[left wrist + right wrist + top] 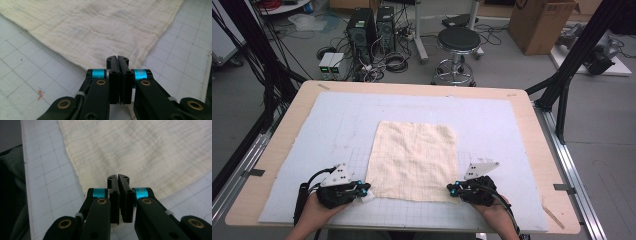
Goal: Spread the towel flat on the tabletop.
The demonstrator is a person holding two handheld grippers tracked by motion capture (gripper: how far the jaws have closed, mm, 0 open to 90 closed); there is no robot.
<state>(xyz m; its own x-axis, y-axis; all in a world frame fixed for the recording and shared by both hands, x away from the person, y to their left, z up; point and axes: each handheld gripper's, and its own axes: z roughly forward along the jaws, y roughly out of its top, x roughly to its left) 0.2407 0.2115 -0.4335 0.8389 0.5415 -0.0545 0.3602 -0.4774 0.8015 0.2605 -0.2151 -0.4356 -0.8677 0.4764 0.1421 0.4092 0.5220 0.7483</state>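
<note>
A cream square cloth [414, 157] lies flat on the white gridded mat [497, 117]. My left gripper [364, 190] is at its near left corner, and a small bit of that corner bunches up at the fingertips. In the left gripper view the cloth [100, 30] runs in under my left gripper [117, 58], whose jaws are pressed together over the corner. My right gripper [452, 189] sits at the near right corner. In the right gripper view the cloth [145, 150] narrows into my right gripper [118, 177], shut on that corner.
The mat covers a wooden table [294, 117], whose front edge is just behind my hands. Beyond the table stand a black stool [458, 40], computer towers [362, 27] with cables, and a cardboard box [539, 22]. A black frame post [562, 90] rises at the right.
</note>
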